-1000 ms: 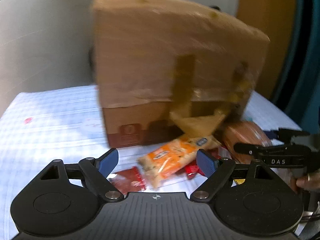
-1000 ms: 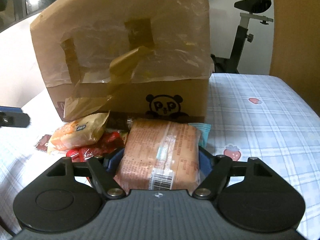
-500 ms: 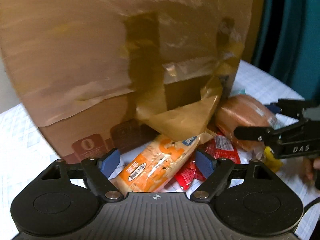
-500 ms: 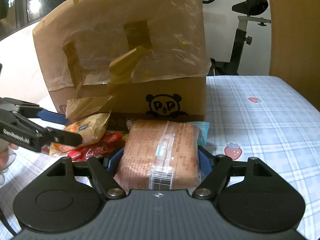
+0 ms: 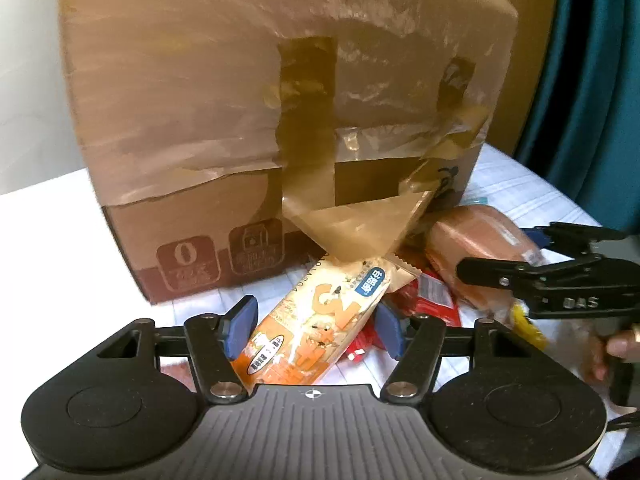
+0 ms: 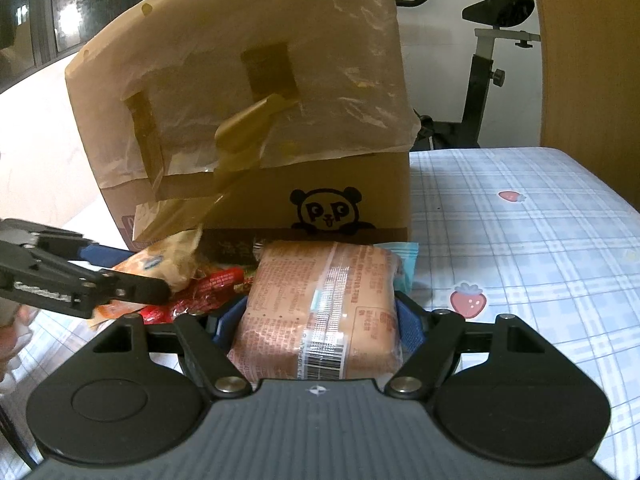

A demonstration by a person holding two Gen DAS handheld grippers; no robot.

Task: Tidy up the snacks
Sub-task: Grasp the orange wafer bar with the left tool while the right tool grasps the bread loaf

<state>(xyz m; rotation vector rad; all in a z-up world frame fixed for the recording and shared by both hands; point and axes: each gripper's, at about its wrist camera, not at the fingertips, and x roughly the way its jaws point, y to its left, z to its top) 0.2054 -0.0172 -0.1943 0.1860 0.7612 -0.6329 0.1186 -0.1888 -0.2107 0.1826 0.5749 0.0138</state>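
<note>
Directly between the closing blue pads of the left gripper (image 5: 312, 326) lies an orange snack packet (image 5: 320, 320), its long axis running away toward the cardboard box (image 5: 280, 120); whether the pads press it yet cannot be told. The right gripper (image 6: 318, 322) clamps a brown wrapped packet (image 6: 320, 308), lengthwise toward the box. Red packets (image 6: 208, 284) lie between them. The box's contents are hidden by a taped flap. A strawberry-print checked cloth (image 6: 520, 248) covers the surface; an exercise bike (image 6: 488, 60) stands behind.
</note>
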